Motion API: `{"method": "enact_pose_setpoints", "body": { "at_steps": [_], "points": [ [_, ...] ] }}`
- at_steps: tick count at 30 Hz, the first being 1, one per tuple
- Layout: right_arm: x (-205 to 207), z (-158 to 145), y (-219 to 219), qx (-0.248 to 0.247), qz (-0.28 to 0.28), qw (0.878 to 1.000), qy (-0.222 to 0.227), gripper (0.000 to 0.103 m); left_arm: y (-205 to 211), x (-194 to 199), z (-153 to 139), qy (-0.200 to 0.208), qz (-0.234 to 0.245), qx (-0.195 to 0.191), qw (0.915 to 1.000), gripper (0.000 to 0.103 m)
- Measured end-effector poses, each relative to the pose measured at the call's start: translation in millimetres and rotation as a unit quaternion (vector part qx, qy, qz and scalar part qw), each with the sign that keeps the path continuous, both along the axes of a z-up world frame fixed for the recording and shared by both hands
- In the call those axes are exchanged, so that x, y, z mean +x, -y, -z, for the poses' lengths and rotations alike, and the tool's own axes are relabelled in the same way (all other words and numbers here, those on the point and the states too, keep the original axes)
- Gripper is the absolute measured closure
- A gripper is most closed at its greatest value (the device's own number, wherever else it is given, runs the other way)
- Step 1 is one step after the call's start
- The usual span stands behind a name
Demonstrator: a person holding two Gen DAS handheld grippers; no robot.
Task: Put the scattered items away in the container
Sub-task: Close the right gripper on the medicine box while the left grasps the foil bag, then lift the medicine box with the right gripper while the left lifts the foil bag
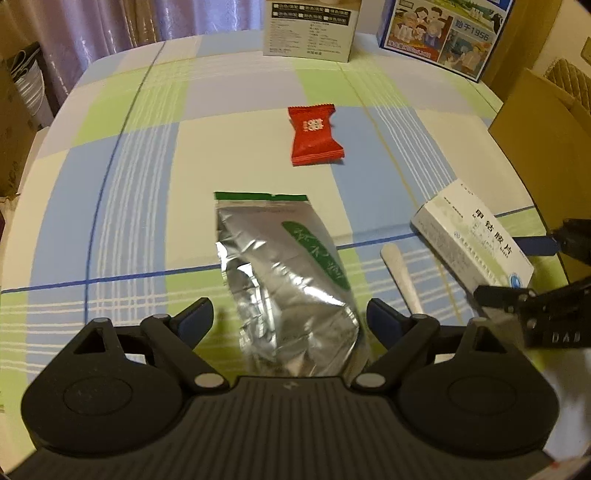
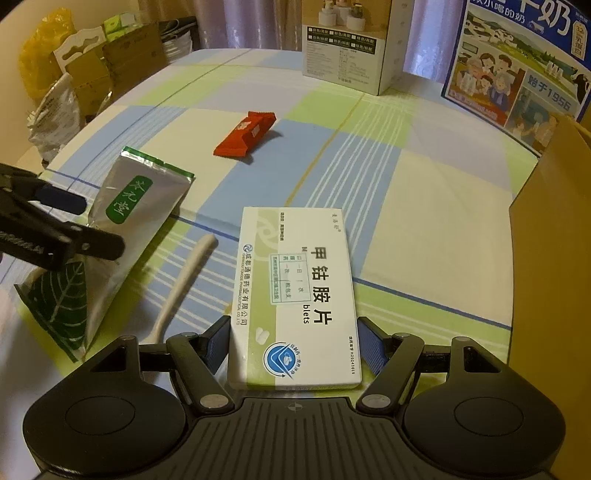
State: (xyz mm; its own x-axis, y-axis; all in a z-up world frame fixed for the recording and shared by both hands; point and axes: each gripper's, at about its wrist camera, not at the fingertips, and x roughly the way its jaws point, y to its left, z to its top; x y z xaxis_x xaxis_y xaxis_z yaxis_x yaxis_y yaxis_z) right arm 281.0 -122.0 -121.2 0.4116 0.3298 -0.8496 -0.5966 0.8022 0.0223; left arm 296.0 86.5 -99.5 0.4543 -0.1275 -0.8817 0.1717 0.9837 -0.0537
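A silver foil pouch with a green label lies on the checked tablecloth, its near end between the fingers of my left gripper. The jaws stand open, with a small gap to the pouch on each side. My right gripper is shut on the near end of a white and green medicine box. The left wrist view shows the medicine box at the right edge. A red candy packet lies farther out, and a white spoon rests between pouch and box. The brown cardboard container stands at the right.
A white carton and a blue milk carton stand at the table's far edge. Bags and cardboard boxes are piled beyond the table's left side. Curtains hang behind.
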Motion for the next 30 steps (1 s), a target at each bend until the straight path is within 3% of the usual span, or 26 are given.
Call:
{"method": "enact_pose_setpoints", "body": {
  "at_steps": [3, 7, 9, 13, 16, 18, 23, 25, 30],
  "points": [
    [0.2, 2.6, 0.2, 0.000, -0.001, 1.000, 0.002, 0.035, 7.1, -0.3, 3.1, 0.002, 0.011, 0.019, 0.9998, 0.030],
    [3.2, 3.3, 0.4, 0.002, 0.004, 1.000, 0.000, 0.033, 0.7, -4.0, 1.9, 0.002, 0.015, 0.004, 0.9999, 0.042],
    [4.8, 3.4, -0.3, 0.001, 0.006, 1.000, 0.001, 0.027, -0.5, -7.4, -1.4, 0.001, 0.027, 0.007, 0.9996, 0.049],
    [7.1, 2.8, -0.4, 0.007, 0.010, 1.000, 0.000, 0.023, -1.0, -15.9, -3.9, -0.005, 0.061, 0.017, 0.9980, 0.050],
    [8.4, 4.3, -1.4, 0.007, 0.012, 1.000, 0.000, 0.023, -2.7, -14.5, -1.5, -0.013, 0.056, 0.019, 0.9982, 0.043],
    [9.1, 5.6, -2.1, 0.005, 0.016, 1.000, 0.000, 0.022, -1.3, -14.0, 1.4, -0.013, 0.052, 0.029, 0.9982, 0.033],
    [11.3, 9.4, -1.3, 0.004, 0.020, 1.000, -0.004, 0.019, 4.3, -13.4, 13.8, -0.030, 0.053, 0.039, 0.9974, 0.030],
    [12.7, 11.2, -0.9, 0.001, 0.022, 1.000, -0.005, 0.018, 3.4, -13.8, 13.7, -0.031, 0.051, 0.037, 0.9975, 0.032],
    [15.7, 14.7, 0.4, 0.001, 0.025, 1.000, -0.010, 0.019, 1.3, -11.9, 8.0, -0.042, 0.056, 0.024, 0.9972, 0.050]
  ]
}}
